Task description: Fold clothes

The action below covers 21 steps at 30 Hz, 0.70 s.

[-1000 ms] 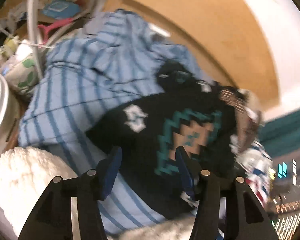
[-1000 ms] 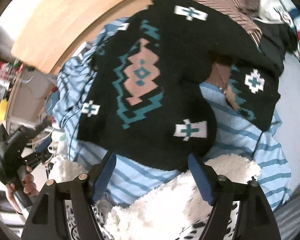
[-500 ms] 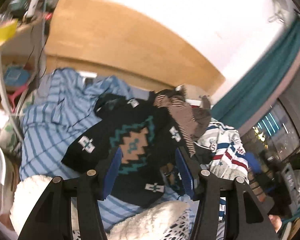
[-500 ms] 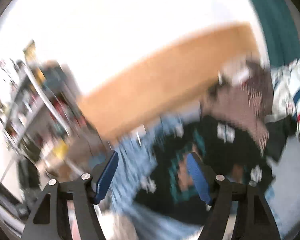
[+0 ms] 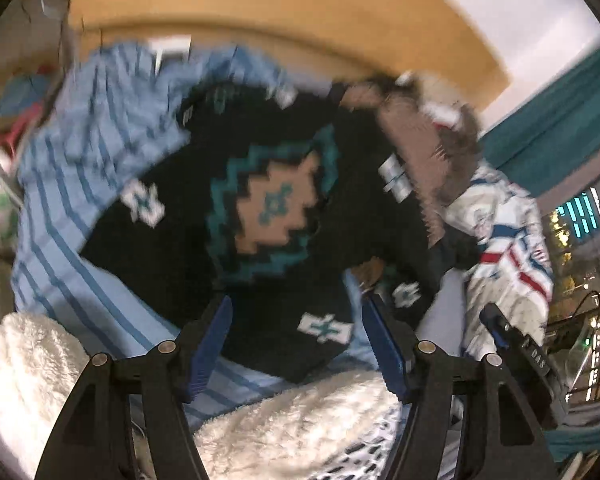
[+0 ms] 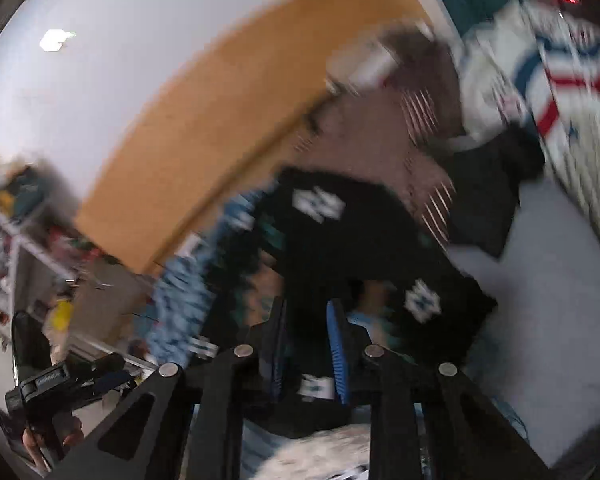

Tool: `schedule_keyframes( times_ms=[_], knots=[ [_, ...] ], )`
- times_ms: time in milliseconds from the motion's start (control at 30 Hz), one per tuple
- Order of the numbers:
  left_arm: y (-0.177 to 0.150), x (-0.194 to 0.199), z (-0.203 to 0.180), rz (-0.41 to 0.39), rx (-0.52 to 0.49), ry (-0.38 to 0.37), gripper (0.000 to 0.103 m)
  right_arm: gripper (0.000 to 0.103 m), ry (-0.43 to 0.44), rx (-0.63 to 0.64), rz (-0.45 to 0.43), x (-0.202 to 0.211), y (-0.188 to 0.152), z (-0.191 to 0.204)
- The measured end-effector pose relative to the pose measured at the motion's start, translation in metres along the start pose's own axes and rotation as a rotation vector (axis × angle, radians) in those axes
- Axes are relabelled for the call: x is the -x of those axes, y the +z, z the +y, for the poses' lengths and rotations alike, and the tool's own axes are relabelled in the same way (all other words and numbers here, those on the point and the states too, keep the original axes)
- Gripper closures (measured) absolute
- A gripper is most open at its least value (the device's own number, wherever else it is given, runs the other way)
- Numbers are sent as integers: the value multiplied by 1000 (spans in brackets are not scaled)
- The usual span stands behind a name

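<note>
A black sweater (image 5: 268, 216) with a teal and tan diamond pattern lies across a blue striped shirt (image 5: 80, 168). My left gripper (image 5: 296, 340) hovers over the sweater's near hem. Its jaws are opening and its pads touch nothing. In the blurred right wrist view my right gripper (image 6: 306, 344) is closing, with the black sweater (image 6: 340, 232) filling the narrow gap between its pads. The right gripper (image 5: 500, 332) also shows in the left wrist view, at the sweater's right corner.
A white fleece (image 5: 300, 424) lies nearest me. A brown striped garment (image 5: 416, 136) and a white, red and blue jersey (image 5: 508, 248) lie at the right, over a grey sheet (image 6: 540, 300). A wooden headboard (image 5: 300, 28) runs behind. A cluttered shelf (image 6: 16, 232) stands at the left.
The left gripper swung up and back down over the sweater and its jaws widened. The right gripper's jaws went from wide apart to nearly together, and black fabric now sits between them.
</note>
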State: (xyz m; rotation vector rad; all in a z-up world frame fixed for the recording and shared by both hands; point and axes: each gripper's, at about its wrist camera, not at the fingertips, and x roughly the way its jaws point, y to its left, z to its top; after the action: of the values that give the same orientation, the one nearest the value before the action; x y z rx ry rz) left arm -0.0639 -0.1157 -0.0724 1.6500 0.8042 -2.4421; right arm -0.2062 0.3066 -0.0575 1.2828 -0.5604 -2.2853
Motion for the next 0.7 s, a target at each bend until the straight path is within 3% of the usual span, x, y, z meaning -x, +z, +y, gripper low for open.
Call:
schedule_keyframes(
  times_ms=[67, 100, 167, 233, 300, 367, 433, 467, 567, 700],
  knots=[
    [5, -31, 12, 45, 19, 21, 35, 74, -4, -15, 76, -34, 9, -9],
    [7, -44, 18, 62, 32, 24, 35, 57, -14, -23, 107, -50, 14, -11],
    [12, -67, 29, 88, 55, 27, 35, 34, -66, -52, 158, -86, 22, -15],
    [19, -83, 42, 84, 80, 67, 35, 33, -129, -88, 233, -131, 25, -22],
    [30, -95, 56, 76, 84, 123, 35, 35, -181, -132, 297, -176, 26, -29],
    [41, -105, 69, 67, 83, 180, 35, 39, -212, -174, 277, -197, 31, -35],
    [52, -117, 84, 79, 115, 197, 35, 59, -232, -196, 221, -208, 39, -38],
    [55, -123, 92, 87, 144, 200, 35, 85, -245, -153, 182, -208, 46, -34],
    [65, -141, 116, 112, 233, 211, 35, 87, -343, 26, 148, -193, 72, -20],
    [66, -173, 141, 170, 338, 211, 35, 87, -485, -14, 128, -173, 104, -44]
  ],
)
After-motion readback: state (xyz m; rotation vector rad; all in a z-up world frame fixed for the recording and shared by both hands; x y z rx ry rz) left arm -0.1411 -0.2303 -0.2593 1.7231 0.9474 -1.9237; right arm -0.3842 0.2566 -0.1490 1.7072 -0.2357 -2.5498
